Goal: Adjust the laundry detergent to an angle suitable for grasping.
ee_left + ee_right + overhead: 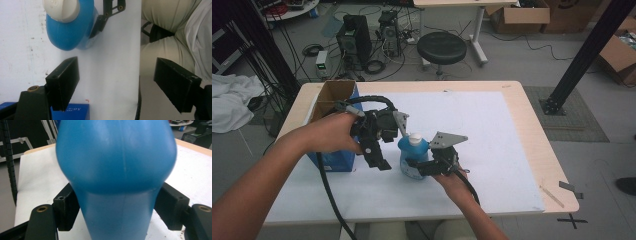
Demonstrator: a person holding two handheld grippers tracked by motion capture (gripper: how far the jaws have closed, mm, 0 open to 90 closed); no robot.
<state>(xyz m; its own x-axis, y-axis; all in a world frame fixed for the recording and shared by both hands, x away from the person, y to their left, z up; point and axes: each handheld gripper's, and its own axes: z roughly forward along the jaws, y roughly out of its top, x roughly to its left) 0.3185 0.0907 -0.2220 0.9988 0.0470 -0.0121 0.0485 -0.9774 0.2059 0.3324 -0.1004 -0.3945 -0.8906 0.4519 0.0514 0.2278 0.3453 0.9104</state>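
Observation:
A blue plastic bottle (413, 157) with a white cap (415, 138) stands upright on the white sheet (492, 140) near the table's middle. My right gripper (422, 167) is shut on the bottle's lower body; in the right gripper view the bottle (117, 170) sits squeezed between both jaws. My left gripper (379, 162) hangs just left of the bottle, pointing down, open and holding nothing. From above, the left gripper view takes in the bottle (70, 27) and its cap (61, 8), beyond the wide-apart jaws.
An open blue cardboard box (333, 125) stands at the table's left, behind my left hand. A thin wooden stick (552, 196) lies by the table's right front corner. A black stool (441, 47) and computers stand on the floor beyond the table.

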